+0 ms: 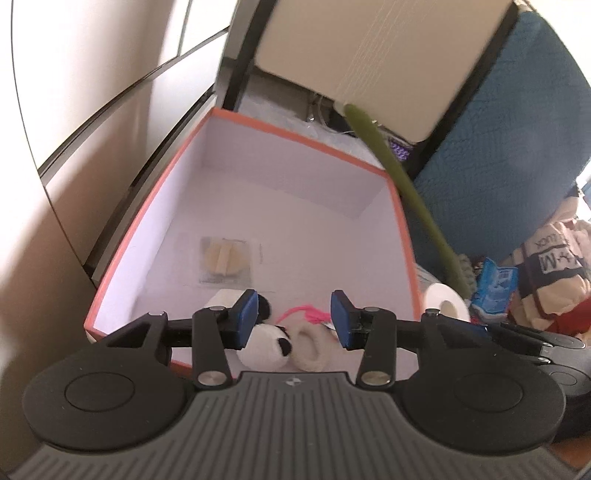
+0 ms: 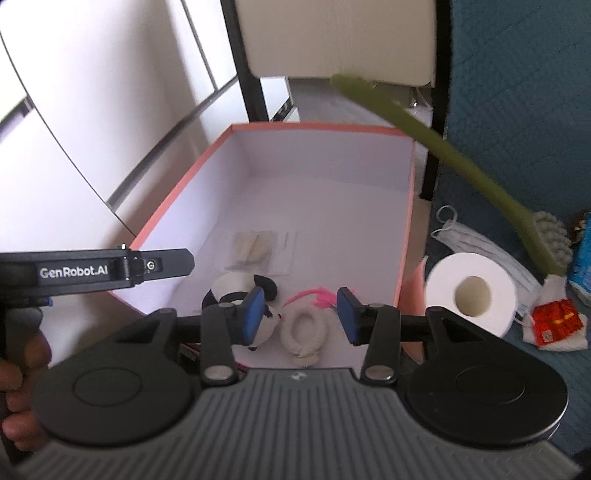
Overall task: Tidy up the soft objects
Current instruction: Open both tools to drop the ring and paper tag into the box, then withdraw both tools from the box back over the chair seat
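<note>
An orange-rimmed box (image 1: 173, 162) with a white inside stands open below both grippers. In its near end lie a panda plush (image 1: 267, 345), a cream fluffy ring (image 1: 310, 349) and a pink tuft (image 1: 306, 314); a flat packet of cream puffs (image 1: 225, 264) rests further in. My left gripper (image 1: 294, 319) hangs open above the plush, and its blue pads touch nothing. In the right wrist view the same panda plush (image 2: 266, 326) and fluffy ring (image 2: 304, 328) show between the spread pads of my open right gripper (image 2: 301, 315). The left gripper (image 2: 186, 263) appears side-on at the left.
Right of the box on a blue quilt (image 2: 517, 129) are a toilet roll (image 2: 471, 291), a face mask (image 2: 465, 236), a green-handled brush (image 2: 550, 236), a red packet on tissue (image 2: 556, 319) and a cream garment (image 1: 554, 266). A chair (image 2: 332, 33) stands behind the box. A hand (image 2: 18, 369) holds the left gripper.
</note>
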### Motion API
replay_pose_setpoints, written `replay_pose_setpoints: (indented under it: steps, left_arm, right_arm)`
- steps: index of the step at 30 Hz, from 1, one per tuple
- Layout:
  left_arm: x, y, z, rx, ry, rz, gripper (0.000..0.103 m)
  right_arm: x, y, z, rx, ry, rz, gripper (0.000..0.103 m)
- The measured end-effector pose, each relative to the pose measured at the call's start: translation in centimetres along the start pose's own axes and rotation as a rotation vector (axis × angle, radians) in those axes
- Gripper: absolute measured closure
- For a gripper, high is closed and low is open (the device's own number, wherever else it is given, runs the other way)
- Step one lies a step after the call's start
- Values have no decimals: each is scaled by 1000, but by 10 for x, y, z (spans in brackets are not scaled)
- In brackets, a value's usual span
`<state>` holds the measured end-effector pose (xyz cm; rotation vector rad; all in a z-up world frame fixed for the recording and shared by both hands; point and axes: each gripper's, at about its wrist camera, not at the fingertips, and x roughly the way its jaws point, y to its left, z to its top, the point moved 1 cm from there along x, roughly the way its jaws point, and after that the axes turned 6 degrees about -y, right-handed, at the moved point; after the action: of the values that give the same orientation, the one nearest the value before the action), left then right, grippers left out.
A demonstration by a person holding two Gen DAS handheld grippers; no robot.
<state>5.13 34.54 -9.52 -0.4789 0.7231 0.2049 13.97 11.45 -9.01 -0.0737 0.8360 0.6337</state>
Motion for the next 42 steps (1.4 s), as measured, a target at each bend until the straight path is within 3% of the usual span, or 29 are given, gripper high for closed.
replay_pose_setpoints:
  steps: [12, 25, 42]
  left_arm:
    - [-52, -54, -25, 86, -48, -97, 53]
    - [-82, -126, -74, 195, -17, -241, 53]
    - [-95, -190, -121, 262, 2, -327, 53]
  right_arm:
    - [-89, -17, -30, 49, -123, -103, 56]
    - [-164, -52, -85, 162, -191, -245, 56]
    - [-217, -95, -132, 212, -244, -356, 56]
